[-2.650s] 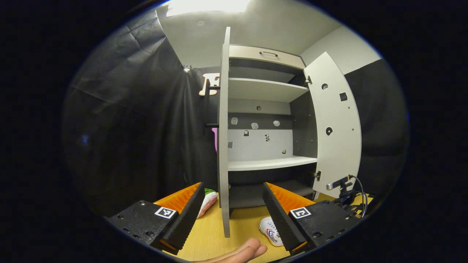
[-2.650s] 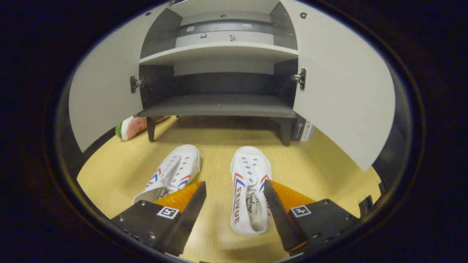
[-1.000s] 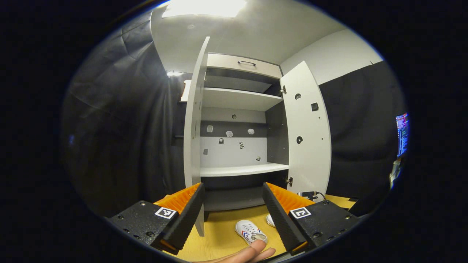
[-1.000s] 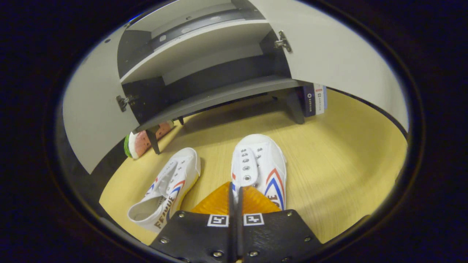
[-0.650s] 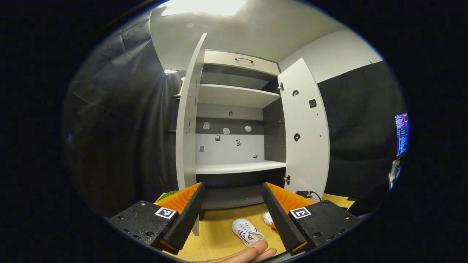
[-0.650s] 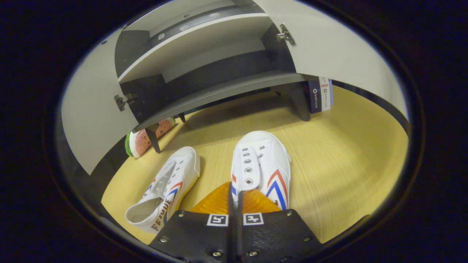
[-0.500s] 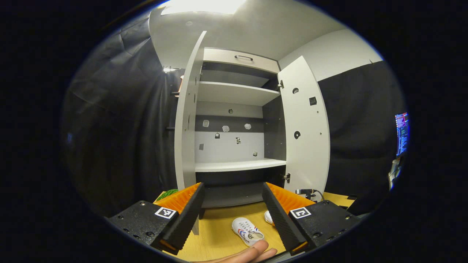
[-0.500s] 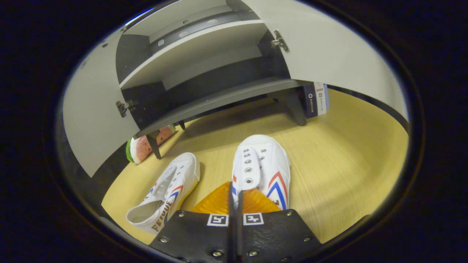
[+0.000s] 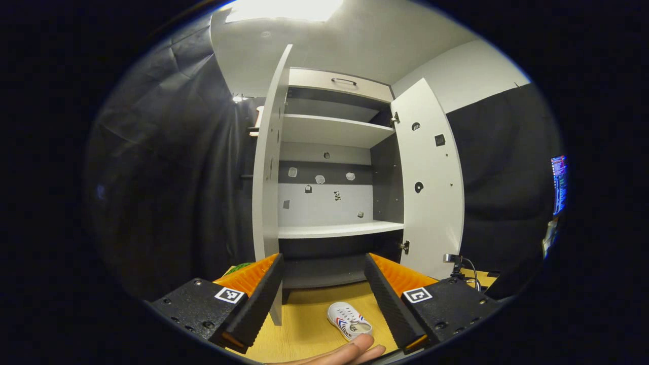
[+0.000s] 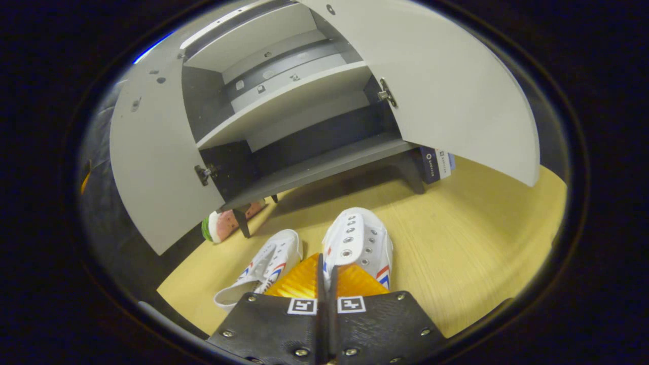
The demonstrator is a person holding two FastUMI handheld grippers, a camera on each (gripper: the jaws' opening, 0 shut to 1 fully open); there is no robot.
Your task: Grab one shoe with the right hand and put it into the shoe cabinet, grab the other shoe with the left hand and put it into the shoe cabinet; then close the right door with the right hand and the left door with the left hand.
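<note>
the cabinet point(image 9: 334, 167) is seen standing on the table point(image 10: 456, 243) with both doors swung wide, the left door point(image 10: 152, 167) and the right door point(image 10: 446, 96) flanking pale upper shelves and a dark bottom shelf point(image 10: 324, 165) that is bare. in front of it, in the right gripper view, two white shoes with red and blue stripes are seen: one shoe point(image 10: 357, 243) is held at its tongue by the right gripper point(image 10: 327, 276), whose fingers are closed tight on that thin flap, toe pointed toward the cabinet; it cannot be told whether its sole is on the table or just off it. the other shoe point(image 10: 266, 268) lies just beside it to the left, on the table, tipped on its side. it is also seen in the left gripper view as a small shoe point(image 9: 349, 320) between the fingers of the left gripper point(image 9: 324, 299), which is held well above it with its fingers spread open and nothing between them; a fingertip point(image 9: 350, 350) of the holding hand is seen at the bottom edge. a watermelon-slice toy point(image 10: 223, 225) and a small box point(image 10: 436, 165) are seen by the cabinet legs. the shoe is judged light, soft canvas on a stiffer rubber sole; held by the tongue alone it is likely to droop and swing, so the heel collar or side wall would be a firmer hold.
</note>
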